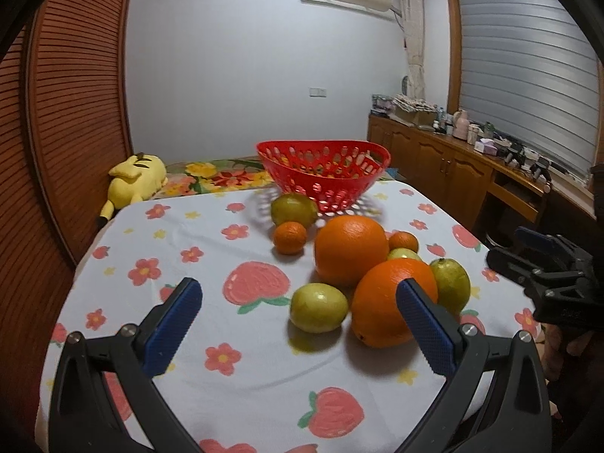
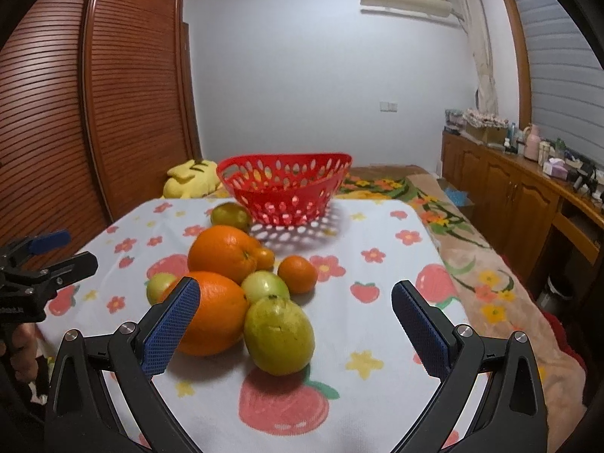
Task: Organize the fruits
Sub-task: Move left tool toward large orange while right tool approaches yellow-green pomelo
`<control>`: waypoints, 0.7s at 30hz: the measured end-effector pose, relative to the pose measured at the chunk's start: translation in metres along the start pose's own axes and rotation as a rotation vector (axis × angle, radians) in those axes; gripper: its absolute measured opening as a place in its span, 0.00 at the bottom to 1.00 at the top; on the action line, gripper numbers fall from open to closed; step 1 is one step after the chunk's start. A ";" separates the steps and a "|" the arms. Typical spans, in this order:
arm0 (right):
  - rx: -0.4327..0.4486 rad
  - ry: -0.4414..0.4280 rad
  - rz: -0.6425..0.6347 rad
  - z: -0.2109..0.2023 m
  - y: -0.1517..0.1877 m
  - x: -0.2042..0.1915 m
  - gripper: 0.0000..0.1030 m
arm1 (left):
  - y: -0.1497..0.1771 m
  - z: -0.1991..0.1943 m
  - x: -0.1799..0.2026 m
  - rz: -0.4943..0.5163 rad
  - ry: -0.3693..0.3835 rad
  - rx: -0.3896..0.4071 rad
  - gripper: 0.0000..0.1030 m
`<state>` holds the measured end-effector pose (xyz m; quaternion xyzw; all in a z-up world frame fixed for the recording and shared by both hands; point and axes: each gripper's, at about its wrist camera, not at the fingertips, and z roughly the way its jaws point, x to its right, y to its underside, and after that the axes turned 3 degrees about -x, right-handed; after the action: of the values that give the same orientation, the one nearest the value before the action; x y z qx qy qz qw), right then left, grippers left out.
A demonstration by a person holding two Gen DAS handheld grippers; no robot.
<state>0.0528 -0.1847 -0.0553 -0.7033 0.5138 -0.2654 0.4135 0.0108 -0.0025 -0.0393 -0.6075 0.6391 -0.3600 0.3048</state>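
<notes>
The fruits (image 1: 351, 249) lay heaped on the tablecloth (image 1: 211, 241) just in front of the red basket (image 1: 324, 173), which looked empty, though its far wall was blurred. The left gripper (image 1: 298, 324) stood wide open and held nothing; a green fruit (image 1: 318, 306) lay between its fingers, beyond the tips, with the near orange (image 1: 381, 302) behind the right fingertip. The right gripper (image 2: 294, 324) was also spread wide and empty, another green fruit (image 2: 279, 334) lying between its fingers, nearer the left one.
</notes>
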 end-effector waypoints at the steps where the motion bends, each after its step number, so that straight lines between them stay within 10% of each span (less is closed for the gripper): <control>1: -0.011 -0.004 0.001 0.002 0.002 0.002 1.00 | 0.000 0.001 0.001 0.005 0.006 -0.004 1.00; 21: -0.188 -0.083 -0.062 0.046 0.021 0.003 0.80 | 0.003 0.040 0.022 0.078 0.079 -0.115 1.00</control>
<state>0.0798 -0.1758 -0.0968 -0.7650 0.4967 -0.1993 0.3584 0.0404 -0.0275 -0.0625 -0.5840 0.6935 -0.3343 0.2574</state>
